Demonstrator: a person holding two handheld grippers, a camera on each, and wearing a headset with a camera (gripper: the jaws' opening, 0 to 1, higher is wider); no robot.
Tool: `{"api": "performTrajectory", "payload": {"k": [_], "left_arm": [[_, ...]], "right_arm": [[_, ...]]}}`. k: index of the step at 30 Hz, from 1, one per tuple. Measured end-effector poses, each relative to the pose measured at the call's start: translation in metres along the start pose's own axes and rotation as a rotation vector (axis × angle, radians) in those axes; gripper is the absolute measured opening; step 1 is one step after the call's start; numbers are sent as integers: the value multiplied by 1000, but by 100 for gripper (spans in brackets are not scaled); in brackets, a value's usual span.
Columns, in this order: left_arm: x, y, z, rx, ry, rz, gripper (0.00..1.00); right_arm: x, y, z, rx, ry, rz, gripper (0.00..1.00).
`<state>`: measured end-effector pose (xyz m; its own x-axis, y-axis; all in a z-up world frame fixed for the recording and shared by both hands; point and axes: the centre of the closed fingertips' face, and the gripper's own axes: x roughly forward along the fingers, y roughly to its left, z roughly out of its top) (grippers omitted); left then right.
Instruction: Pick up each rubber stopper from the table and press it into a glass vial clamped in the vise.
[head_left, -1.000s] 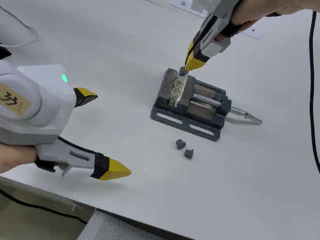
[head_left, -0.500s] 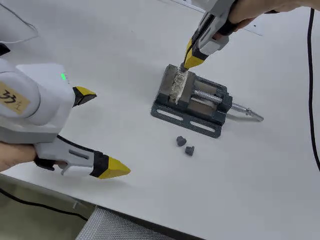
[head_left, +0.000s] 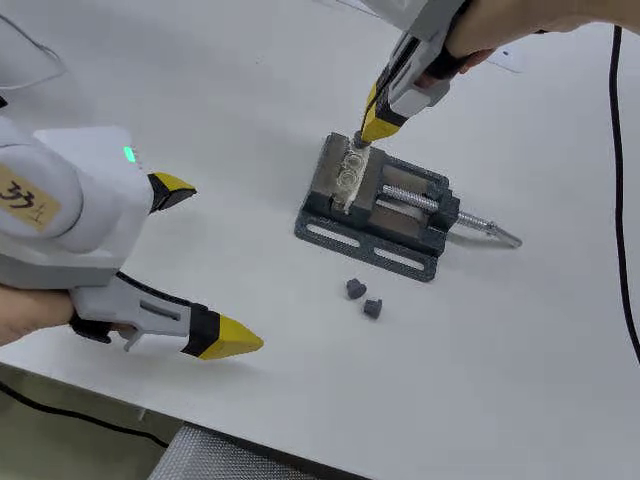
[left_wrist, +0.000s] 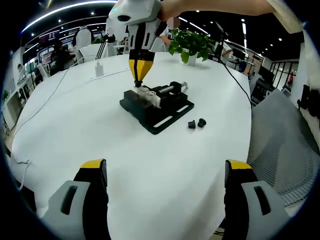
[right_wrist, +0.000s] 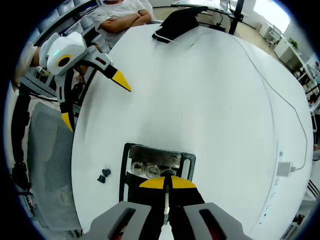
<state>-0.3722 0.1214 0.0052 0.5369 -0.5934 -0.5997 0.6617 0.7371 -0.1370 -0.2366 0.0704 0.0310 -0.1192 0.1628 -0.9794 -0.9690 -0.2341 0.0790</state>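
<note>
Vise (head_left: 405, 222) grips a short row of clear vials (head_left: 349, 176) mouth-up, so they cannot tip under a downward push. Right gripper (head_left: 363, 136) comes in steeply from 1 o'clock, and its tips meet the vial at the 12 o'clock end of the row. In the right gripper view its jaws are drawn together with barely a sliver between them, a stance suited to pushing rather than grasping. Whether a stopper sits under the tips is hidden. Two stoppers (head_left: 355, 289) lie loose on the table (head_left: 500, 380) at 6 o'clock from the vise, just beside each other, not yet fitted. Left gripper (head_left: 200, 265) hangs well apart at 8 o'clock, jaws wide and holding nothing, likely parked clear of the press.
</note>
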Motion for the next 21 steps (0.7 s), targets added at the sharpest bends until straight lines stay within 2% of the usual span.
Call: {"api": "performTrajectory", "payload": {"k": [5, 6, 21], "left_arm": [[1, 2, 2, 2, -1, -1, 98], [1, 2, 2, 0, -2, -1, 98], [8, 5, 6, -7, -9, -5, 97]], "right_arm": [[1, 0, 0, -17, 10, -14, 0], [1, 0, -1, 6, 3, -9, 0], [2, -2, -1, 24, -18, -21, 0]]}}
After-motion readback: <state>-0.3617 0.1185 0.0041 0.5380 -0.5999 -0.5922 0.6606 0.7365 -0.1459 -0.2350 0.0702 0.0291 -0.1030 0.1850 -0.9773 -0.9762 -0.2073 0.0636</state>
